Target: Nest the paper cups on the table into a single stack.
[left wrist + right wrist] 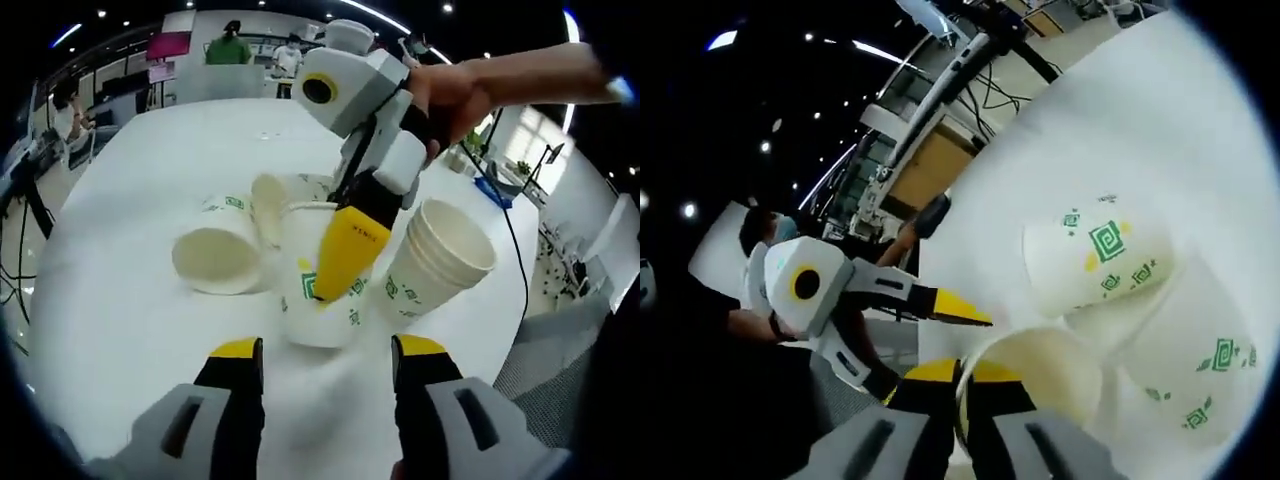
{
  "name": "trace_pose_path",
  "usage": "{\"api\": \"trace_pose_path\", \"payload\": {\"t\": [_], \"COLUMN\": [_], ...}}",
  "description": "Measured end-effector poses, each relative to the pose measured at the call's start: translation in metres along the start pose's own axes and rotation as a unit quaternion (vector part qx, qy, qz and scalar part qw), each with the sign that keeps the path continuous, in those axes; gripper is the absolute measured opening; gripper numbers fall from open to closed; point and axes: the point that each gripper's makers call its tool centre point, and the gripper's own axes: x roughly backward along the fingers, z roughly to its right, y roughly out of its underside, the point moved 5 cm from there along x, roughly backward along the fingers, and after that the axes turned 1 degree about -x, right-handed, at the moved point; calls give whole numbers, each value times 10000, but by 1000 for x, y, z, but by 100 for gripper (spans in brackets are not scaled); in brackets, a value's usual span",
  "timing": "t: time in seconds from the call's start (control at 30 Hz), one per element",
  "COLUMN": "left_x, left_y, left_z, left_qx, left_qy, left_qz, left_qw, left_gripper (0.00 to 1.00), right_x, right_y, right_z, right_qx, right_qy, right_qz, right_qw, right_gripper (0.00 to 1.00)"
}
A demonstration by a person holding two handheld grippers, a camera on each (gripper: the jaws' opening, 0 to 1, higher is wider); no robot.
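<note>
The white table (pixel 120 300) is the largest thing in the left gripper view, with broad bare surface to the left of the cups and in front of them, down to the left gripper (pixel 327 362). Its edge curves down the right side of that view, near the stack, with floor beyond it.

On the table the paper cups sit in a tight cluster. An upright cup (pixel 318 300) stands in the middle. Just right of it a stack of nested cups (pixel 437 262) leans, mouth up and tilted away to the right; whether the two touch I cannot tell. To the left a cup lying on its side (pixel 218 258) points its mouth toward the camera, close beside the upright one. Behind these lies another tipped cup (pixel 270 205).

The right gripper (pixel 345 270), held by a hand (pixel 450 95), comes down from above; its yellow jaws are pinched onto the upright cup's rim, one jaw showing down the outer wall. In the right gripper view the jaws (pixel 958 385) stand nearly closed, with the cup's rim (pixel 1040 345) between them.

The left gripper's jaws stand wide apart, holding nothing, just short of the upright cup.
</note>
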Motion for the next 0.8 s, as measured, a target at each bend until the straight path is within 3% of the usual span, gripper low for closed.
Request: {"api": "trace_pose_path", "payload": {"t": [0.43, 0.8], "left_x": [31, 40], "left_y": [-5, -4], "left_z": [7, 11], "left_qx": [236, 201], "left_qy": [-44, -103], "left_qz": [386, 456], "left_qw": [9990, 9987], "left_gripper": [57, 58], "right_x": [15, 40], "right_y": [-8, -5], "right_z": [-31, -44], "right_qx": [359, 422], "right_qy": [203, 563], "right_qz": [305, 651], "right_qw": [9987, 9954], "right_gripper": [0, 0]}}
